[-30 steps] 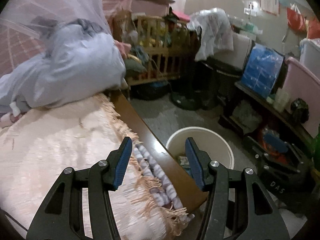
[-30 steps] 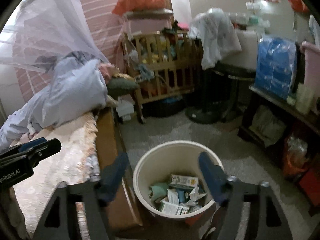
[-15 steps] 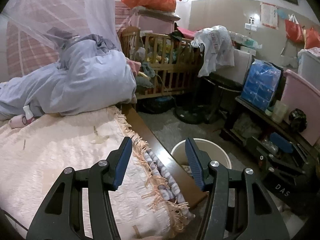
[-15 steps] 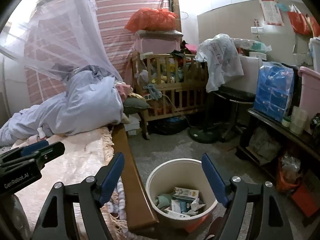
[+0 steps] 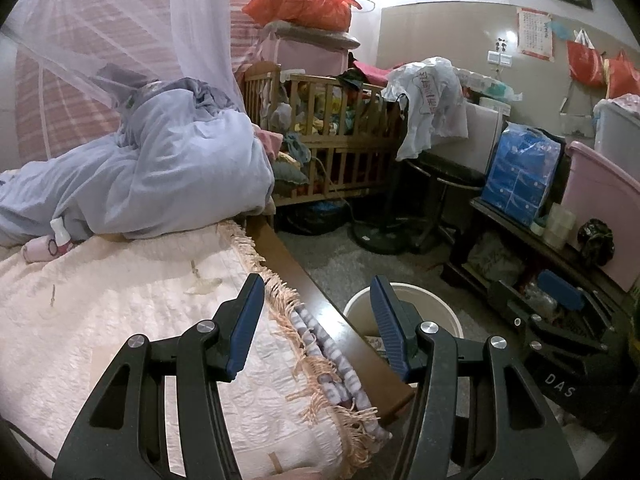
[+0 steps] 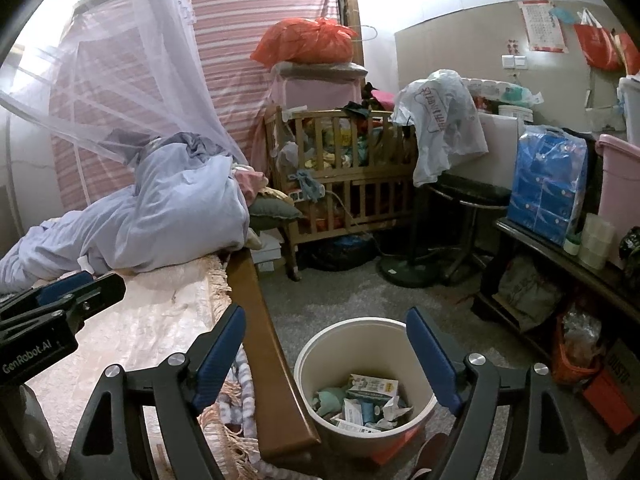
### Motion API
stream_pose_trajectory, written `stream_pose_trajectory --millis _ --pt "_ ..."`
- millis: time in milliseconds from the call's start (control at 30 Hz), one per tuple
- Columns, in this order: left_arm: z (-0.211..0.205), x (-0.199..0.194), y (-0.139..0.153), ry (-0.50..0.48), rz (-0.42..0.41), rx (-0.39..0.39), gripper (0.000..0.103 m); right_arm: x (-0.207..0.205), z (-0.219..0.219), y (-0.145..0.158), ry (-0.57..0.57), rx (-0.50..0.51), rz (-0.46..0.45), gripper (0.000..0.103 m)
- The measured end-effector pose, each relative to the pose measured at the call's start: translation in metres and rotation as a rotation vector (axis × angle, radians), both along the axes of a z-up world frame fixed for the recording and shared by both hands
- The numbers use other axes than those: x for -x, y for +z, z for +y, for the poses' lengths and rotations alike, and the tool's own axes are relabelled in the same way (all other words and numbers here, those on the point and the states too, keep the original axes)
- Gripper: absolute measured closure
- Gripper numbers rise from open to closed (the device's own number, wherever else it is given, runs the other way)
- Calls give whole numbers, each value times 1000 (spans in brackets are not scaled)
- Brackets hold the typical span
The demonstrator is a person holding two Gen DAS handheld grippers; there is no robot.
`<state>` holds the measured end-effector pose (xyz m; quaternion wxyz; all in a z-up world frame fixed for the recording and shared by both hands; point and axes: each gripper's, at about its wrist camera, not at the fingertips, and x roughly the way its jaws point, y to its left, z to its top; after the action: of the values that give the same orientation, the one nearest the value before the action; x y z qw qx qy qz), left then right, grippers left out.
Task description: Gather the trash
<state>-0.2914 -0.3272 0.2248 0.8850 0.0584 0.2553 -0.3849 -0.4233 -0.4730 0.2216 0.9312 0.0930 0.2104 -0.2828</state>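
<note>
Your right gripper (image 6: pixel 326 354) hangs above cream trash bucket (image 6: pixel 420 410), jaws opening, nothing between them. Discarded cartons (image 6: pixel 370 388) sit inside bucket, beside bed's wooden rail (image 6: pixel 264 344) for easy drops. Your left gripper (image 5: pixel 318 320) half-spread, empty, over pink fringed bedspread (image 5: pixel 120 300), likely scouting next scrap.

My round cream trash bin (image 6: pixel 362 376) stands upright and open on the grey floor, low in the middle of the right wrist frame, just beside the bed's wooden edge. At its bottom lies a loose heap of trash (image 6: pixel 362 404): crumpled white cartons, paper scraps and a pale green wad.
</note>
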Motion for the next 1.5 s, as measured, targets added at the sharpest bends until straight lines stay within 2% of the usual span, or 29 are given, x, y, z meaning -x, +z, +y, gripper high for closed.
stream_pose_trajectory --millis 1500 --pt "-2 1 -2 6 13 -3 49 -7 -6 -12 14 -20 38 21"
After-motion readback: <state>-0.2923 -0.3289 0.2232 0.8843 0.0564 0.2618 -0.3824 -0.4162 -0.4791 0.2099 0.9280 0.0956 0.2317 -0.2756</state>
